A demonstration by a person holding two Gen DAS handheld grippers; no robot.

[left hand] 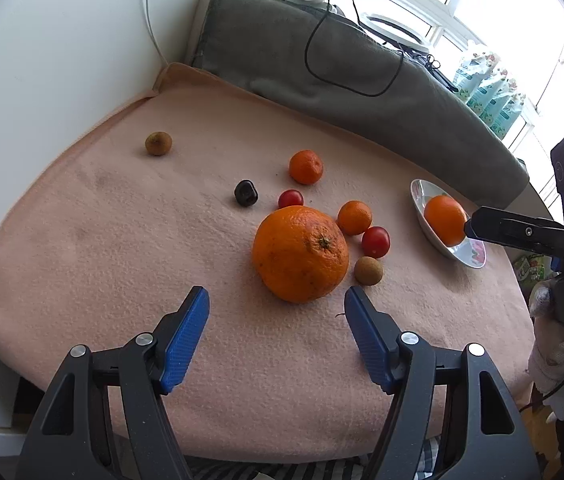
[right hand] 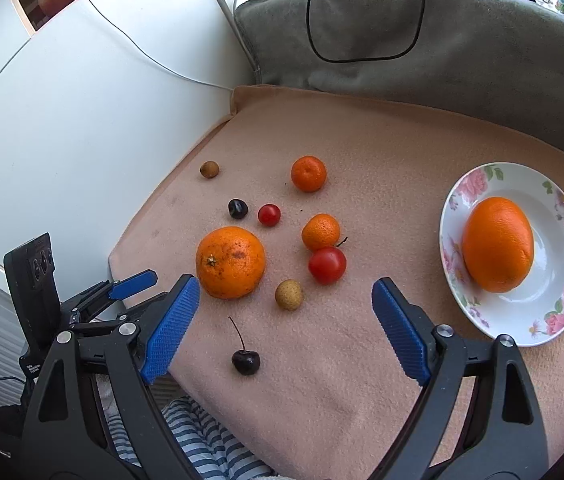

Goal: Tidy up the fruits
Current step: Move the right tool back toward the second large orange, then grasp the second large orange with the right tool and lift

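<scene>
i have the big orange (left hand: 301, 253) as my landmark on the pink blanket (left hand: 122, 240). my left gripper (left hand: 276, 302) sits just short of it, jaws spread apart with nothing between them, the fruit just beyond the tips. my right gripper (right hand: 285, 292) is released too, jaws wide, empty, with a small brown fruit (right hand: 289, 294) lying on the blanket beyond the tips. well to the right of the big orange stands the flowered plate (right hand: 561, 300), and a second orange (right hand: 497, 244) lies in it. just right of the big orange are a small tangerine (right hand: 320, 231) touching a red tomato (right hand: 327, 265). behind the big orange are a smaller tomato (right hand: 269, 215) and a dark cherry (right hand: 238, 208); farther back, another tangerine (right hand: 308, 173); far back left, a second brown fruit (right hand: 209, 169). nearer me than the big orange lies a stemmed cherry (right hand: 245, 361). a grey cushion (right hand: 441, 48) bounds the blanket's far edge.
</scene>
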